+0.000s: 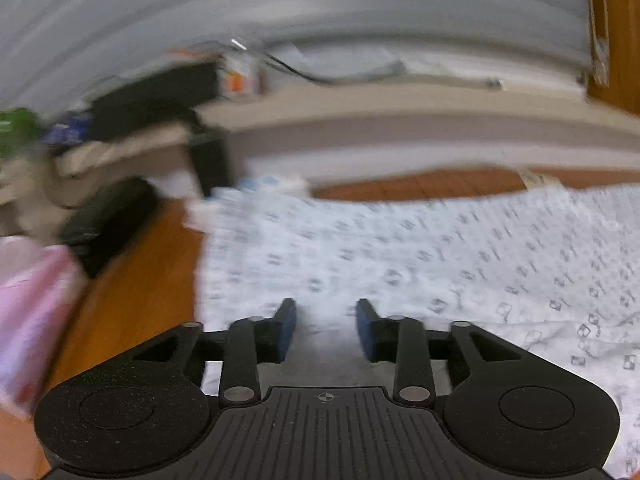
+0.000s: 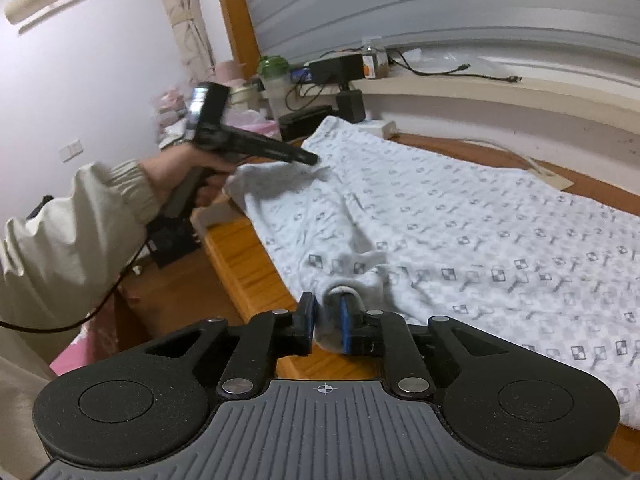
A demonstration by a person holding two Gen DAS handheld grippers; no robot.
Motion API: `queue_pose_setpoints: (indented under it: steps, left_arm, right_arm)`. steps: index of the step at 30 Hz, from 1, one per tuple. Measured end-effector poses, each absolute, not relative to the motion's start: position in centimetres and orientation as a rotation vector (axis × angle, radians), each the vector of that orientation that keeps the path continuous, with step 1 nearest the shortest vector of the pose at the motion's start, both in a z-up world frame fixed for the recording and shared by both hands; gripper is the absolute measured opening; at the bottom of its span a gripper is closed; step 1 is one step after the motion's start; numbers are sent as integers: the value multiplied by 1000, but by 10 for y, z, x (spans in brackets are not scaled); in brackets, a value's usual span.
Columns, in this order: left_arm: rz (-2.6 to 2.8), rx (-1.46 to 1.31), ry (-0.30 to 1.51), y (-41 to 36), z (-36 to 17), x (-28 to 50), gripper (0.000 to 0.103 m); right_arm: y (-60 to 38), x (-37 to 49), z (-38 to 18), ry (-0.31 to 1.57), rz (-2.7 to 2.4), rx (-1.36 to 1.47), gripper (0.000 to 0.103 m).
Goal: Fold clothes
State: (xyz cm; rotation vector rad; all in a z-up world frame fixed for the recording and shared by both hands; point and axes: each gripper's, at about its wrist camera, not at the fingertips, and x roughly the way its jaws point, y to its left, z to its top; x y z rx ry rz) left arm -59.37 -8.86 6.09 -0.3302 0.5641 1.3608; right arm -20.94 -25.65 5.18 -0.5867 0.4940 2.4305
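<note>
A pale patterned garment (image 2: 460, 232) was spread flat across a wooden worktop (image 2: 244, 256). Its near edge was pinched, bunched, between the pads of the right claw (image 2: 326, 322). The left claw (image 1: 326, 326) was held spread above the cloth with nothing gripped, seen through heavy blur.

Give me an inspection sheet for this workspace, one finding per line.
Surface: wooden table, mostly covered by cloth.
Job's things: white patterned garment spread flat, near edge bunched.
Clutter: black box, green-lidded bottle, pink fabric at the far end.
Grippers: left gripper open over the garment, nothing between the pads; right gripper shut on a bunched fold.
Cables: black cable on the sill.
Surroundings: grey blinds, pale wall.
</note>
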Motion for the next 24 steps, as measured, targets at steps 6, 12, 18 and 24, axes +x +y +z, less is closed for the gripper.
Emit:
queue_pose_setpoints:
  steps: [6, 12, 18, 24]
  left_arm:
    - [1453, -376, 506, -123, 63, -639, 65]
    - [1442, -406, 554, -114, 51, -645, 25]
    - [1499, -357, 655, -110, 52, -648, 24]
    - [1532, -313, 637, -119, 70, -641, 42]
  right_arm:
    - [-256, -219, 47, 505, 2439, -608, 32]
    - [-253, -217, 52, 516, 2432, -524, 3]
    - [-264, -207, 57, 589, 2474, -516, 3]
    - [-269, -194, 56, 539, 2457, -554, 25]
